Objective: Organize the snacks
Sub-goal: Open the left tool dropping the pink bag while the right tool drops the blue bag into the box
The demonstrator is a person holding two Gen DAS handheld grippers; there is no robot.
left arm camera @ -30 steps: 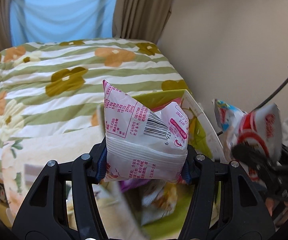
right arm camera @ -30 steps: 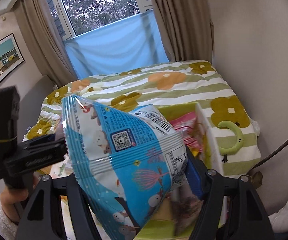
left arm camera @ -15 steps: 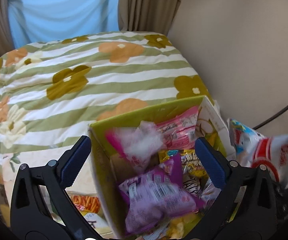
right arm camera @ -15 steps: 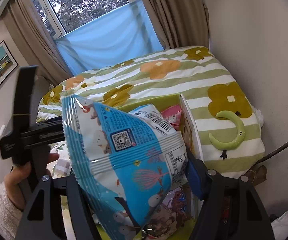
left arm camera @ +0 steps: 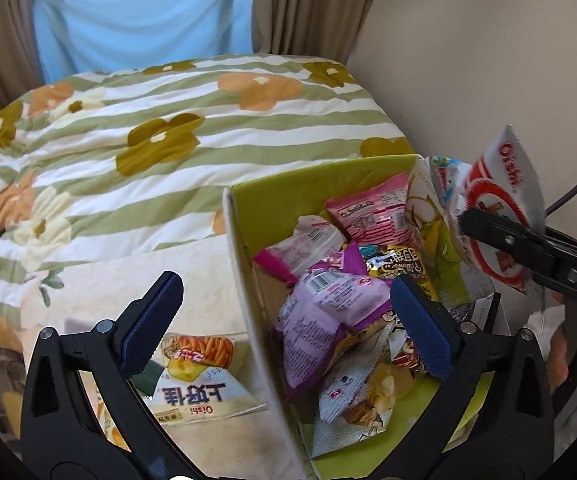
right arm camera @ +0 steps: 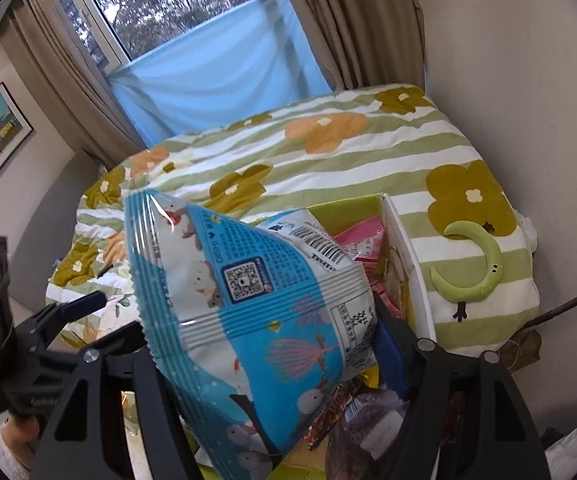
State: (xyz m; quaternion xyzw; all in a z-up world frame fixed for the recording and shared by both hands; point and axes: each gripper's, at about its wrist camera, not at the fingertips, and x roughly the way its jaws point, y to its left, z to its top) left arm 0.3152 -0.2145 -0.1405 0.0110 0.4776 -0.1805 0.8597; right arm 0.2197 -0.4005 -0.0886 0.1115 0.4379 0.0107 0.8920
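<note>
A yellow-green cardboard box (left arm camera: 328, 178) on the bed holds several snack bags: a purple bag (left arm camera: 324, 312), a pink bag (left arm camera: 372, 214) and the small pink-and-white bag (left arm camera: 308, 240). My left gripper (left arm camera: 284, 320) is open and empty above the box's left wall. An Oishi chip bag (left arm camera: 200, 392) lies on the bed left of the box. My right gripper (right arm camera: 264, 344) is shut on a large blue-and-white Oishi bag (right arm camera: 248, 300), held above the box (right arm camera: 408, 248); it shows at the right edge of the left wrist view (left arm camera: 500, 200).
The bed has a green-striped floral quilt (left arm camera: 148, 140). A green crescent toy (right arm camera: 476, 268) lies on the quilt right of the box. A wall stands close on the right, with curtains and a window behind the bed.
My left gripper opened and let go of the small pink-and-white bag, which dropped into the box. My right gripper still holds the blue bag and has moved closer over the box.
</note>
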